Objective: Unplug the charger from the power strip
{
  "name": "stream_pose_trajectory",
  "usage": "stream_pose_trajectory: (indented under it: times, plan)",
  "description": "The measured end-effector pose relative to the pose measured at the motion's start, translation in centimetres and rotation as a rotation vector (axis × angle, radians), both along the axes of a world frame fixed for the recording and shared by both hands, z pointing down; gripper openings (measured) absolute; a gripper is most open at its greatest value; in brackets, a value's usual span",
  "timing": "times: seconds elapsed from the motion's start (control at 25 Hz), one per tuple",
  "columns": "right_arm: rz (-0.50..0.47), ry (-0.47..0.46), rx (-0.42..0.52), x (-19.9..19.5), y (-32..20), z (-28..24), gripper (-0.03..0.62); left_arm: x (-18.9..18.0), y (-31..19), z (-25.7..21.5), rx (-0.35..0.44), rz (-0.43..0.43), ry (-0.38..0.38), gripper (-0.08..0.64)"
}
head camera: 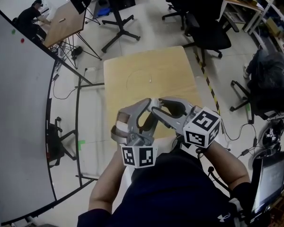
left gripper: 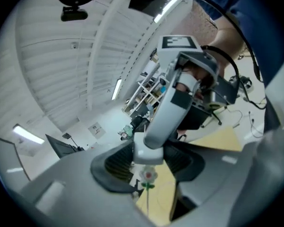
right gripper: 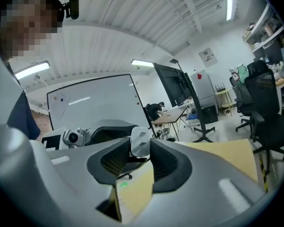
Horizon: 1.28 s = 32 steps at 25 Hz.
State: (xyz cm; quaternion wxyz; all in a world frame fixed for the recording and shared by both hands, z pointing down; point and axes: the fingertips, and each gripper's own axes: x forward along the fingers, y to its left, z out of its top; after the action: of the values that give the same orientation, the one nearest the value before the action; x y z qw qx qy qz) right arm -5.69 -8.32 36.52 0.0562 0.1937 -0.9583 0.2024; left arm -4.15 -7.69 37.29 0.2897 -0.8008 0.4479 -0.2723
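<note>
No charger or power strip shows in any view. Both grippers hang close to my body over the near edge of a bare wooden table (head camera: 146,70), with their jaws hooked through each other. My left gripper (head camera: 146,115) reaches up from the lower left and my right gripper (head camera: 158,107) comes in from the right. In the left gripper view the left gripper (left gripper: 149,162) has the right gripper's grey finger (left gripper: 168,112) between its pads. In the right gripper view the right gripper (right gripper: 141,162) has the left gripper's white fingertip (right gripper: 140,141) filling its gap.
Black office chairs (head camera: 206,32) stand past the table's far right corner, and a monitor stand's base (head camera: 118,32) past its far edge. A large whiteboard (head camera: 19,117) runs along the left. A person sits at another desk (head camera: 61,22) at the far left. Cables lie on the floor at the right.
</note>
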Motion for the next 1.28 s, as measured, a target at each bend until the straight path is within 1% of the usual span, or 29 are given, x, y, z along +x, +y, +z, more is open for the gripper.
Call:
stream_pose_trajectory:
  times: [0.12, 0.16, 0.2, 0.24, 0.32, 0.36, 0.44, 0.52, 0.56, 0.6, 0.68, 0.76, 0.84, 0.88, 0.92, 0.96, 1.0, 1.04, 1.08, 1.12, 1.16, 1.2, 1.24, 1.28]
  plan:
    - [-0.050, 0.014, 0.005, -0.2, 0.3, 0.1, 0.137, 0.0, 0.2, 0.1, -0.003, -0.008, -0.010, 0.204]
    - [-0.070, 0.016, 0.009, -0.2, 0.3, 0.1, 0.133, -0.1, 0.4, 0.2, -0.016, -0.002, -0.004, 0.204]
    - [-0.092, 0.022, 0.013, -0.3, 0.3, 0.1, 0.132, -0.1, 0.6, 0.3, -0.049, 0.017, 0.011, 0.204]
    - [-0.116, 0.029, 0.017, -0.2, 0.2, 0.1, 0.129, 0.0, 0.9, 0.5, -0.106, 0.051, 0.038, 0.206]
    - [-0.176, 0.040, 0.034, 0.2, 0.1, 0.1, 0.126, 0.2, 2.1, 0.8, -0.258, 0.153, 0.126, 0.309]
    - [-0.214, 0.044, 0.058, 0.4, 0.3, -0.1, 0.126, 0.2, 2.8, 0.5, -0.326, 0.208, 0.172, 0.321]
    - [-0.311, 0.066, 0.159, 0.7, 1.3, -0.8, 0.126, -0.6, 3.9, -0.7, -0.425, 0.301, 0.251, 0.313]
    - [-0.424, 0.112, 0.295, 0.7, 3.1, -1.7, 0.126, -1.1, 4.1, -2.0, -0.490, 0.374, 0.324, 0.289]
    - [-0.476, 0.141, 0.356, 0.7, 4.0, -2.0, 0.126, -1.1, 4.1, -2.5, -0.518, 0.405, 0.348, 0.271]
    - [-0.518, 0.165, 0.405, 0.6, 4.7, -2.1, 0.126, -1.1, 4.1, -2.7, -0.543, 0.430, 0.354, 0.252]
    - [-0.580, 0.195, 0.470, 0.2, 5.8, -2.4, 0.126, -0.8, 4.5, -2.4, -0.584, 0.464, 0.316, 0.212]
    - [-0.617, 0.219, 0.505, 0.0, 6.2, -2.4, 0.126, -0.5, 5.0, -1.5, -0.605, 0.484, 0.262, 0.182]
    - [-0.649, 0.265, 0.536, -0.1, 6.4, -2.0, 0.126, -0.2, 5.5, -1.0, -0.617, 0.501, 0.237, 0.153]
    - [-0.666, 0.290, 0.552, -0.1, 6.5, -1.9, 0.127, -0.1, 5.7, -0.9, -0.624, 0.507, 0.232, 0.132]
    - [-0.681, 0.311, 0.565, -0.1, 6.7, -1.8, 0.126, -0.1, 5.8, -0.9, -0.631, 0.510, 0.234, 0.132]
    - [-0.691, 0.321, 0.575, -0.1, 6.8, -1.8, 0.126, -0.2, 5.9, -0.9, -0.636, 0.512, 0.246, 0.127]
    - [-0.695, 0.311, 0.583, -0.1, 6.9, -2.0, 0.128, -0.3, 5.9, -1.2, -0.638, 0.514, 0.271, 0.124]
    - [-0.687, 0.273, 0.586, -0.2, 6.9, -2.5, 0.130, -0.4, 5.8, -1.7, -0.637, 0.517, 0.308, 0.123]
    - [-0.664, 0.205, 0.568, -0.3, 6.8, -3.2, 0.133, -0.6, 5.7, -2.5, -0.634, 0.521, 0.353, 0.121]
    - [-0.621, 0.117, 0.515, -0.3, 6.3, -4.1, 0.149, -1.0, 5.5, -3.5, -0.632, 0.519, 0.408, 0.120]
    - [-0.567, 0.032, 0.431, -0.2, 5.5, -4.5, 0.196, -1.5, 5.2, -4.6, -0.632, 0.510, 0.470, 0.120]
    - [-0.521, -0.026, 0.351, 0.0, 4.6, -4.3, 0.236, -2.1, 4.9, -5.7, -0.632, 0.497, 0.532, 0.120]
    - [-0.492, -0.048, 0.298, 0.1, 3.8, -3.2, 0.263, -2.7, 4.6, -6.9, -0.626, 0.487, 0.588, 0.120]
    - [-0.480, -0.040, 0.274, -0.2, 3.4, -1.7, 0.270, -3.3, 4.2, -8.2, -0.609, 0.483, 0.637, 0.120]
